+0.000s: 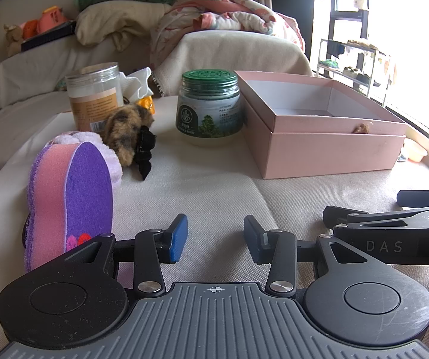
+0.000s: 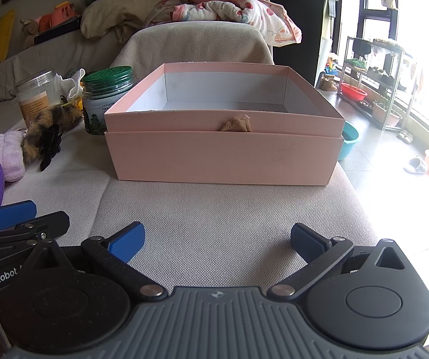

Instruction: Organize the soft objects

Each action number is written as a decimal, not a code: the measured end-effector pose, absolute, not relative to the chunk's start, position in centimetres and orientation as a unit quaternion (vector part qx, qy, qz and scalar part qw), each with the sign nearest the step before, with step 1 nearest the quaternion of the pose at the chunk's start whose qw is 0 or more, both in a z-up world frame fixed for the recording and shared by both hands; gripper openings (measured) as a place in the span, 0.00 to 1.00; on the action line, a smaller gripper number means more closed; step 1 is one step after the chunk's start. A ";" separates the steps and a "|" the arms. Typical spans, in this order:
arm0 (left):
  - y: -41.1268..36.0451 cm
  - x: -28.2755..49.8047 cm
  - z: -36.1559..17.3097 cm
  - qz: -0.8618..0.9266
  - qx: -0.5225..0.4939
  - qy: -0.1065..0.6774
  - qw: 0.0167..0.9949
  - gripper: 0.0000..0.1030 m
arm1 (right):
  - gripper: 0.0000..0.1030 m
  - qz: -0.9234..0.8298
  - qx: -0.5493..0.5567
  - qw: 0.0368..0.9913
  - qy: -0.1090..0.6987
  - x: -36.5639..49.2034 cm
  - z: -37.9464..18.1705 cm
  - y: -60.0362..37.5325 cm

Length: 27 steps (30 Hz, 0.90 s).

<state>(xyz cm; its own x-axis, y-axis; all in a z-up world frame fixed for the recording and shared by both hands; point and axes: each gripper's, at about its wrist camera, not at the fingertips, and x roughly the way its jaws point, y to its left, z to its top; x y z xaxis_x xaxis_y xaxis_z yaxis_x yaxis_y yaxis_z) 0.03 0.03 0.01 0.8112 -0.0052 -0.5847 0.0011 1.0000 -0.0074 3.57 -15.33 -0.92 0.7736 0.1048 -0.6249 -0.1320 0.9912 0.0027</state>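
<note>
Your left claw (image 1: 215, 237) stood with a moderate gap between its blue pads and held nothing; it hung low over the beige cushion (image 1: 214, 185). Your right claw (image 2: 217, 240) was spread wider, its pads far apart, and it too held nothing above the same cushion.

Position of the soft items, relative to your left claw:
- The purple and pink sponge (image 1: 71, 197) stood on edge just to the left of the left pad, near the claw's body.
- The pale lilac fluffy cloth (image 1: 106, 155) lay ahead and to the left, behind the sponge and touching it.
- The brown furry scrunchie (image 1: 127, 131) lay further ahead on the left, against the lilac cloth, with a black hair tie (image 1: 145, 149) touching its right side.

Ahead of the left claw stood a green-lidded jar (image 1: 210, 107); a clear canister (image 1: 94, 95) stood further left, behind the scrunchie.

The pink box (image 2: 223, 137) sat open directly ahead of your right claw, and ahead and to the right of your left claw. A small tan tuft (image 2: 236, 123) protruded at the seam on its near wall. As far as the views showed, the box interior was bare.
</note>
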 end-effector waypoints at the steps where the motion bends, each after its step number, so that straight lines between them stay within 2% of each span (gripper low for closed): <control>1: 0.0 0.0 0.0 -0.002 -0.003 0.307 0.952 0.44 | 1.00 0.063 -0.021 0.941 0.331 3.6 -0.9 -15.3; 27: 0.0 0.0 0.0 0.000 0.001 0.307 0.952 0.44 | 1.00 0.063 -0.021 0.941 0.331 3.6 -0.9 -15.4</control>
<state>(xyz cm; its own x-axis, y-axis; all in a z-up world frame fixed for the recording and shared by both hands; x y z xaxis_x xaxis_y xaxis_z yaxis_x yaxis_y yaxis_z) 0.01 0.05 -0.02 0.8114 -0.0003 -0.5845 0.0011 1.0000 0.0009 3.58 -15.35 -0.91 0.7736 0.1050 -0.6249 -0.1322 0.9912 0.0029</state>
